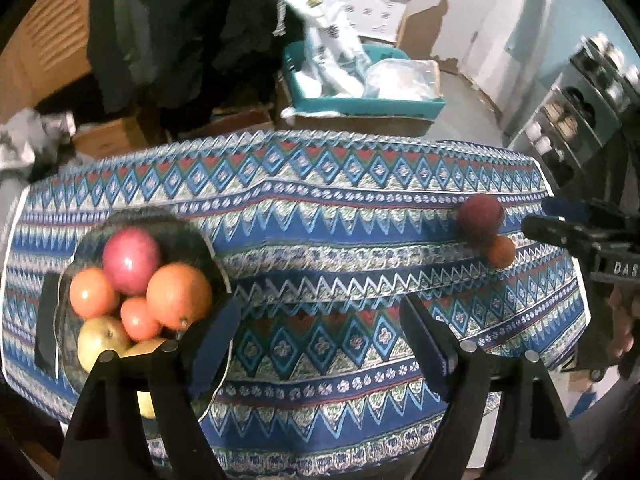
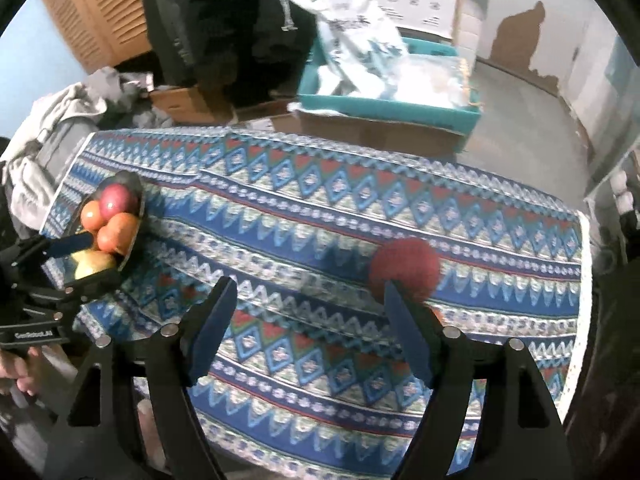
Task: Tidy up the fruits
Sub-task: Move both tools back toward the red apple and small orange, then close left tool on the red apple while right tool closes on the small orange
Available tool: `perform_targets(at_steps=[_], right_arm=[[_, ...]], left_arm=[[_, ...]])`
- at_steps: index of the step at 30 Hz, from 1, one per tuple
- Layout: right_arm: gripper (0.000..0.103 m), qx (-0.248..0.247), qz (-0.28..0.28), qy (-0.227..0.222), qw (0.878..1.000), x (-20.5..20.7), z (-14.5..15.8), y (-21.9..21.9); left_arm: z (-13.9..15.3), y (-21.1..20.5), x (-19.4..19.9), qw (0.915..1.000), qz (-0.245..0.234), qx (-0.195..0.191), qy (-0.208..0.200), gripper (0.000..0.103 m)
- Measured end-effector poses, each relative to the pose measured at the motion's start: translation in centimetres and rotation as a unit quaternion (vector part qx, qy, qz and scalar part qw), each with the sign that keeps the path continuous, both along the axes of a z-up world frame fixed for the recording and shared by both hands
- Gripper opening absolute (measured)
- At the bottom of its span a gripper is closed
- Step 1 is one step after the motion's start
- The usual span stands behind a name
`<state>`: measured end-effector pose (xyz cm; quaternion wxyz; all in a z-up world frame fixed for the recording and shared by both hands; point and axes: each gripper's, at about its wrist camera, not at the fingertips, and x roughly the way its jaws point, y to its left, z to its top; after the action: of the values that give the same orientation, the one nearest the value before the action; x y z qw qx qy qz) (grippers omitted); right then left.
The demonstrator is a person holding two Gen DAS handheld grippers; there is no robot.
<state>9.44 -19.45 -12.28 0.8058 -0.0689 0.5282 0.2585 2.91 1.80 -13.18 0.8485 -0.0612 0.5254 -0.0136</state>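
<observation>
A dark red fruit [image 2: 404, 270] and a small orange fruit [image 1: 501, 251] touching it lie loose on the patterned tablecloth [image 1: 320, 216], well apart from the bowl [image 1: 192, 236] piled with fruit at the far left; the step in hand looks like fetching these last two; the right gripper [image 2: 310, 320] hangs near the red one, jaws apart and empty; the left gripper [image 1: 320, 336] is likewise spread and empty beside the bowl; next, centre the right jaws over the red fruit

My left tool [image 1: 320, 328] and right tool [image 2: 308, 320] match: black plastic arms, blue finger pads [image 1: 212, 344], round silver screws, white lettering on the bodies.
</observation>
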Motion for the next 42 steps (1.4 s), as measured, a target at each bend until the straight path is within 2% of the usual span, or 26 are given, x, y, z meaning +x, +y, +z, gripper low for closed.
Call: perform_targets(at_steps=[4,11,17,23,28,34,38,39,41,42], right_arm=[[0.078,-0.007,-0.024,0.002,1.000,0.7,-0.6,-2.4],[0.078,-0.021,-0.054,0.022,0.998,1.4,-2.5,-5.6],[0.079,-0.039,-0.054,0.032,0.997,1.7,-4.2,-6.6],[0.079,-0.048,-0.053,0.049,0.996,2.4,-6.6,-7.2],[0.079,-0.054,-0.043,0.061,0.996,3.0,-9.2,-7.1],[0.079,-0.049,-0.039,0.075,0.995,3.6,-11.6,-7.3],[0.079,-0.045,-0.038,0.076,0.995,3.8,-12.5,-7.4],[0.077,-0.043,-0.037,0.077,0.995,3.9,-12.7,-7.3],[0.068,-0.036,-0.032,0.080,0.996,3.9,-13.0,-7.2],[0.058,-0.038,-0.029,0.082,0.995,3.8,-13.2,-7.3]], left_arm=[[0.3,-1.5,0.4,0.9996,-0.023,0.010,-0.014,0.083],[-0.1,-3.3,1.4,0.9987,-0.049,0.011,-0.011,0.083],[0.0,-4.4,2.5,0.9969,-0.071,0.012,-0.032,0.083],[-0.9,-5.6,4.5,0.9935,-0.109,0.003,-0.033,0.083],[-2.4,-6.5,6.7,0.9943,-0.107,-0.001,-0.005,0.083],[-4.0,-7.4,8.3,0.9944,-0.105,0.010,0.004,0.083],[-4.9,-8.1,9.3,0.9941,-0.107,-0.002,0.018,0.083],[-5.2,-8.3,9.5,0.9939,-0.108,-0.005,0.022,0.083],[-5.4,-8.7,9.8,0.9936,-0.110,-0.006,0.025,0.083],[-5.6,-9.0,10.0,0.9933,-0.112,-0.006,0.027,0.083]])
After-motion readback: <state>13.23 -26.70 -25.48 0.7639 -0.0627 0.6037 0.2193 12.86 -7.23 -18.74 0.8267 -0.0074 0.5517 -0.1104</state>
